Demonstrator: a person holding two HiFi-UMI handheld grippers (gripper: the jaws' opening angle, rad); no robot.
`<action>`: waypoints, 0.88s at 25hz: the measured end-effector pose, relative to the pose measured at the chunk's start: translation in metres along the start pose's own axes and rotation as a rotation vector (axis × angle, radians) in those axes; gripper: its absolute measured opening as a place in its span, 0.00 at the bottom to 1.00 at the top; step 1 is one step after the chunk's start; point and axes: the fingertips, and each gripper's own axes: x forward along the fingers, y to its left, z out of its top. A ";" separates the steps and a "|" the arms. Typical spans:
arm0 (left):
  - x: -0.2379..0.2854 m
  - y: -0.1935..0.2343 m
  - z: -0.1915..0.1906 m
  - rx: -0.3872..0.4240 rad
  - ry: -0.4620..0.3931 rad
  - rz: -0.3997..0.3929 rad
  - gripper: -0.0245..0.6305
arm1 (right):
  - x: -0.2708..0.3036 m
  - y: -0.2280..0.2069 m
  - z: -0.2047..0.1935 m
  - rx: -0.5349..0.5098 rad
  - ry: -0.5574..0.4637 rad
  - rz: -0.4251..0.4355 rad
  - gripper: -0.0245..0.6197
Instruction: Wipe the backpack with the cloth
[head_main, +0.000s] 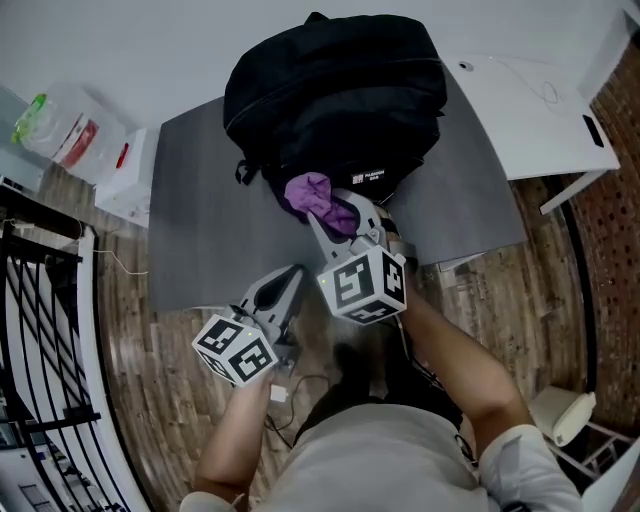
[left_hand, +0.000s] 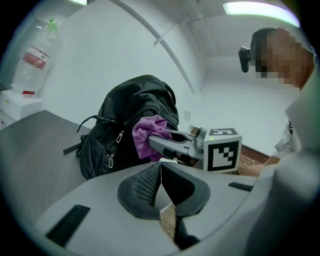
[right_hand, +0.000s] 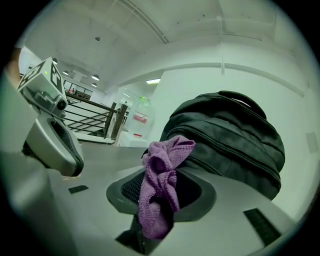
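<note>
I hold the right hand-held gripper (head_main: 338, 222) nearly level, clamping the crumpled purple cloth (head_main: 315, 193) against the black fabric backpack (head_main: 335, 90) at the grey bench (head_main: 200, 220)'s far edge. The left hand-held gripper (head_main: 288, 278) hovers closed, empty. Only its view shows zip pulls (left_hand: 120, 136).

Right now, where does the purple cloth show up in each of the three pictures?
Head view: the crumpled purple microfibre cloth sits centre, at the near edge of the black fabric backpack.
Left gripper view: the cloth is centre, slightly left, before the backpack.
Right gripper view: the cloth hangs lower centre, in the foreground.
Shared landmark: the backpack, just beyond the cloth everywhere.
</note>
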 end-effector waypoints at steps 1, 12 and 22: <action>0.003 -0.001 -0.001 -0.004 -0.001 0.002 0.04 | -0.001 -0.002 -0.002 -0.001 0.001 0.002 0.24; 0.036 -0.016 -0.004 -0.015 -0.003 -0.025 0.04 | -0.015 -0.035 -0.034 0.024 0.057 -0.029 0.24; 0.060 -0.026 -0.004 -0.014 0.008 -0.049 0.04 | -0.024 -0.062 -0.056 0.051 0.092 -0.064 0.24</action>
